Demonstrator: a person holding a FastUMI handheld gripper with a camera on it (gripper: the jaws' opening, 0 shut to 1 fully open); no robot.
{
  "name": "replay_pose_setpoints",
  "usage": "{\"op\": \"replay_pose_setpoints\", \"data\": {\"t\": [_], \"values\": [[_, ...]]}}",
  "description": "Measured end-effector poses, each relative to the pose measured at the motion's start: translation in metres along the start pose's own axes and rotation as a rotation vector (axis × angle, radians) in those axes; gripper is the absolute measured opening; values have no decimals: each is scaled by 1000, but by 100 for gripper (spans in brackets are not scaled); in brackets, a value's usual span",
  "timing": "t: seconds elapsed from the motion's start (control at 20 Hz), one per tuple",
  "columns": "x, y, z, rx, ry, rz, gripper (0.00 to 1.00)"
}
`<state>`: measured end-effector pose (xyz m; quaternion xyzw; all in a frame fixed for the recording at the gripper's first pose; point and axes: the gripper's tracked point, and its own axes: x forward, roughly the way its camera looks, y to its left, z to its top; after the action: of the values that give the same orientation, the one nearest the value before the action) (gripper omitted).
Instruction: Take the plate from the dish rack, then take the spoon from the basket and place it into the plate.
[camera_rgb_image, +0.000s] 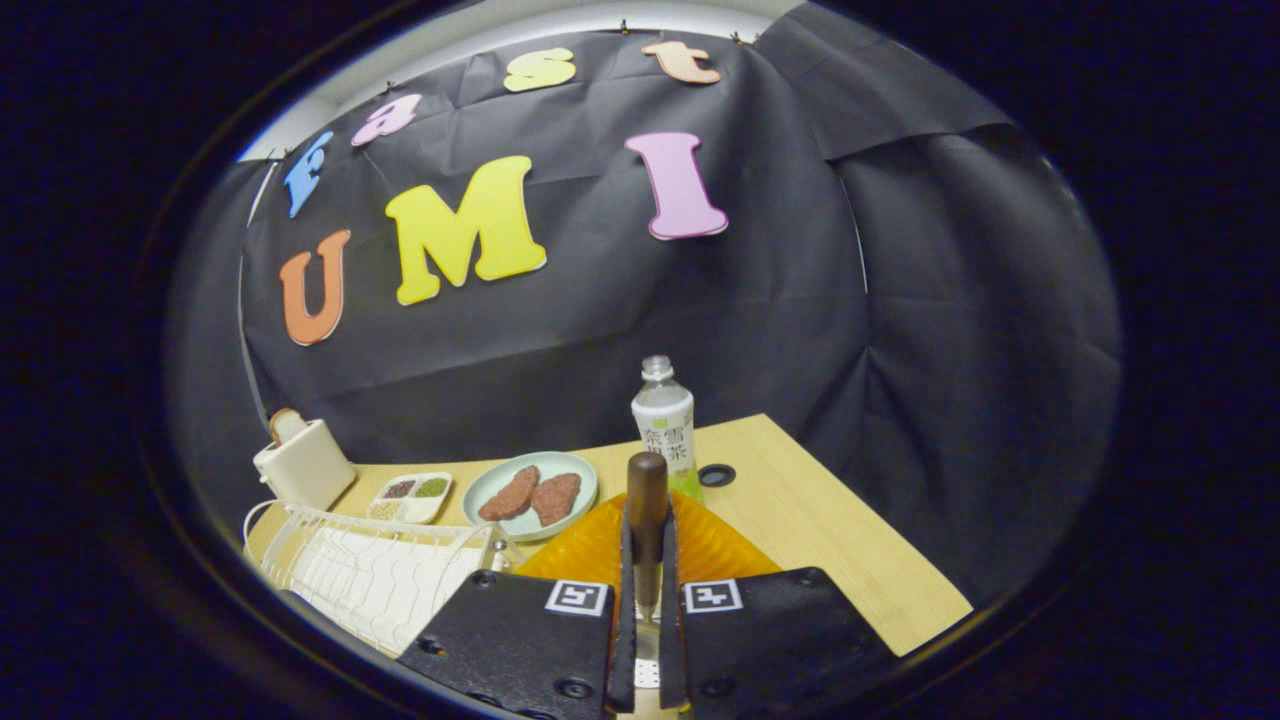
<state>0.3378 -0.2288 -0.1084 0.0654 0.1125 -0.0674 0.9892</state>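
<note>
My gripper (646, 560) is shut on the spoon (647, 505), whose brown wooden handle stands upright between the two fingers with a thin metal stem below it. The spoon's bowl is hidden between the fingers. Just beyond the fingers lies the orange ribbed plate (715, 550) on the wooden table (840, 530). The white wire dish rack (370, 570) stands on the table to the left of the fingers.
A pale green dish (500, 475) with two brown patties sits beyond the orange plate. A small divided seasoning tray (412, 495) and a white toaster (303, 462) are behind the rack. A clear drink bottle (664, 425) stands behind the spoon, next to a round hole (717, 475).
</note>
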Motion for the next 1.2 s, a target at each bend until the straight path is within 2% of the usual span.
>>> {"op": "replay_pose_setpoints", "data": {"t": [0.15,0.35,0.55,0.85,1.2], "values": [[-34,5,17,14,-36,-22,14],[-89,25,25,75,-43,19,14],[-135,44,20,75,-49,34,14],[-189,84,-19,48,-18,80,14],[-229,143,-93,-24,28,130,15]]}}
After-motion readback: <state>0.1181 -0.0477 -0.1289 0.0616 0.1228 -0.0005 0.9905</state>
